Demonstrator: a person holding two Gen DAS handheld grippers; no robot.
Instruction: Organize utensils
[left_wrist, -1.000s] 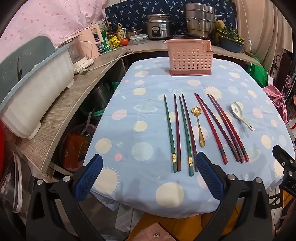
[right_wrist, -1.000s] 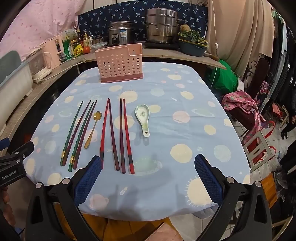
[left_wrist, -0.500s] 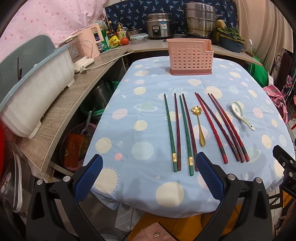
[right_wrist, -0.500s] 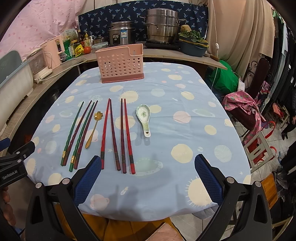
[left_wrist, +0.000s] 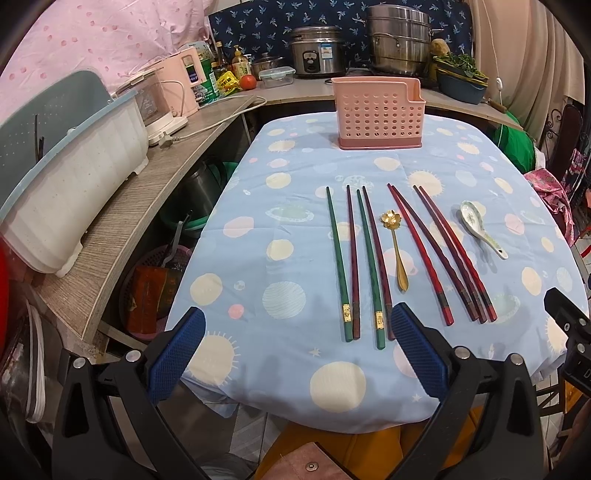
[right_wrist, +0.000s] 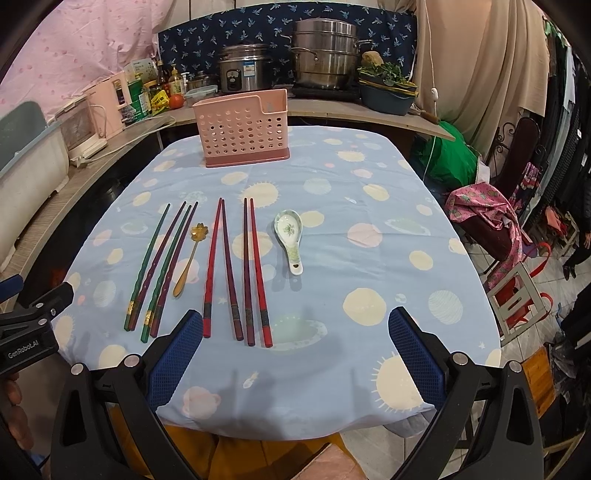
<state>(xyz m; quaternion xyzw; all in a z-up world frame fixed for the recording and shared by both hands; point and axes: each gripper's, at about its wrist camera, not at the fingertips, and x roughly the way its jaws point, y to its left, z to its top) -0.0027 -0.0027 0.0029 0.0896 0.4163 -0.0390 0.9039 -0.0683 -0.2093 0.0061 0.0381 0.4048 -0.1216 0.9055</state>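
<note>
White lettering "GenRobot.AI" stands on the black plastic body of the left gripper (right_wrist: 26, 332), left of the right gripper's fingers.

Each gripper is a black plastic frame that splits into two angled struts. The left gripper (left_wrist: 295, 350) carries fingers (left_wrist: 173, 354) faced with blue, finely cross-hatched pads; behind each pad sit round silver screws. The right gripper (right_wrist: 295, 354) is built alike, blue pads on its fingers (right_wrist: 415, 356) and silver screws behind them. The left unit's black housing (seen from the right wrist) bears white "GenRobot.AI" lettering. Below the fingers, mustard-yellow clothing shows.
</note>
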